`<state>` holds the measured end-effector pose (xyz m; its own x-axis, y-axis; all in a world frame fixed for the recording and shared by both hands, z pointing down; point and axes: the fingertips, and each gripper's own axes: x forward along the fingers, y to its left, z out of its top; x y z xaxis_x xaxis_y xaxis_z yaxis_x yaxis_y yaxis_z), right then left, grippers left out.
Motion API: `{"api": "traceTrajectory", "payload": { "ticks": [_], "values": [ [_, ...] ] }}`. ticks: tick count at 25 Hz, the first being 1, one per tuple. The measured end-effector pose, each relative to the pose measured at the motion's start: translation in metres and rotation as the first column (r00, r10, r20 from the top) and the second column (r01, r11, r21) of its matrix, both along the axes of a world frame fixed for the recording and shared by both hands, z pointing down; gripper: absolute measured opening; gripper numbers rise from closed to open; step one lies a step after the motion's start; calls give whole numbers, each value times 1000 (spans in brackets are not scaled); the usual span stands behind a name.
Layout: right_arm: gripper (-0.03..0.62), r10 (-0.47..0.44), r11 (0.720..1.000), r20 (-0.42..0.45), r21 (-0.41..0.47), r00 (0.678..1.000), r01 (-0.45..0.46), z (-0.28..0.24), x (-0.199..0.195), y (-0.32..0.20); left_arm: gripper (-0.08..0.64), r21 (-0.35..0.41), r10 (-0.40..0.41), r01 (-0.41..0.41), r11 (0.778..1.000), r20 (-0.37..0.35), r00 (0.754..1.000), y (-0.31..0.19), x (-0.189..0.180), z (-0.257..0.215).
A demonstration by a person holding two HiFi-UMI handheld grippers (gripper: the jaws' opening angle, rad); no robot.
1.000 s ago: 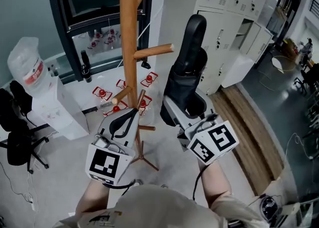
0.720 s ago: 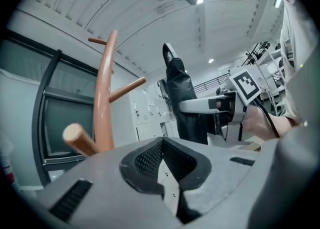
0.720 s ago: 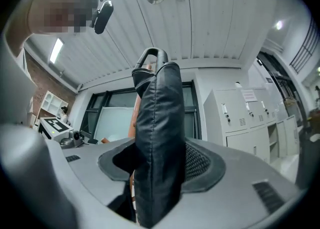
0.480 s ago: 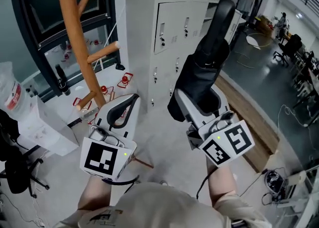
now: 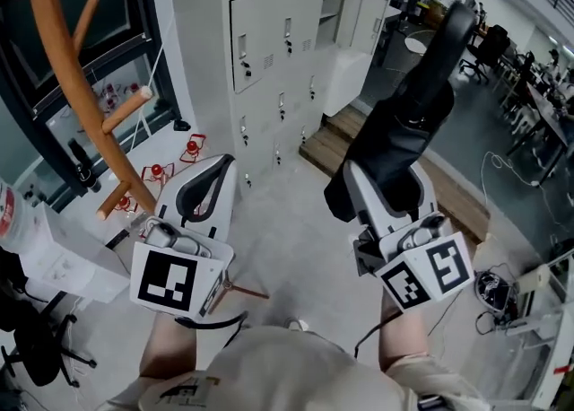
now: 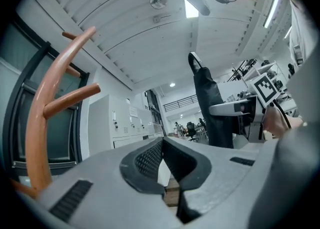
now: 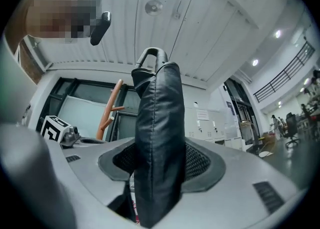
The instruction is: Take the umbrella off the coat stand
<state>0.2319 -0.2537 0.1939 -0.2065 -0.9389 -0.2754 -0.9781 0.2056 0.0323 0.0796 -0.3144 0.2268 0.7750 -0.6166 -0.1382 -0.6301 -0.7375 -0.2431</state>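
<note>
The black umbrella, folded in its leather-like sleeve with a loop handle on top, stands upright between the jaws of my right gripper, which is shut on it. In the right gripper view the umbrella fills the gap between the pads. It hangs free in the air, well to the right of the wooden coat stand. My left gripper is shut with nothing in it, its tips touching. The stand curves up at the left of the left gripper view.
Grey metal lockers stand ahead. A white cabinet and a black office chair are at the left. Small red-and-white objects lie on the floor by the stand. A wooden step and cables lie to the right.
Both grippers have swung right, away from the coat stand, the right one carrying the umbrella. The stand has slid from the view's middle to its far left.
</note>
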Motion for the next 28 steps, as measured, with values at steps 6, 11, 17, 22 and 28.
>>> {"api": "traceTrajectory", "payload": {
  "ticks": [6,11,17,22,28],
  "values": [
    [247,77,995,14,-62,997,-76,25,29,12,9,-29,50,-49,998,35,998,4,24,21],
    [247,74,989,49,-133,996,-67,54,38,19,8,-53,88,-86,995,48,995,13,37,43],
    [247,63,978,30,-203,998,-56,82,37,20,8,-94,101,-93,991,75,992,18,43,64],
    [247,30,976,40,-216,999,-21,86,30,18,9,-113,87,-77,991,86,992,18,41,70],
    [247,14,976,31,-217,999,-7,85,27,16,8,-131,59,-47,990,88,994,17,37,75]
  ]
}}
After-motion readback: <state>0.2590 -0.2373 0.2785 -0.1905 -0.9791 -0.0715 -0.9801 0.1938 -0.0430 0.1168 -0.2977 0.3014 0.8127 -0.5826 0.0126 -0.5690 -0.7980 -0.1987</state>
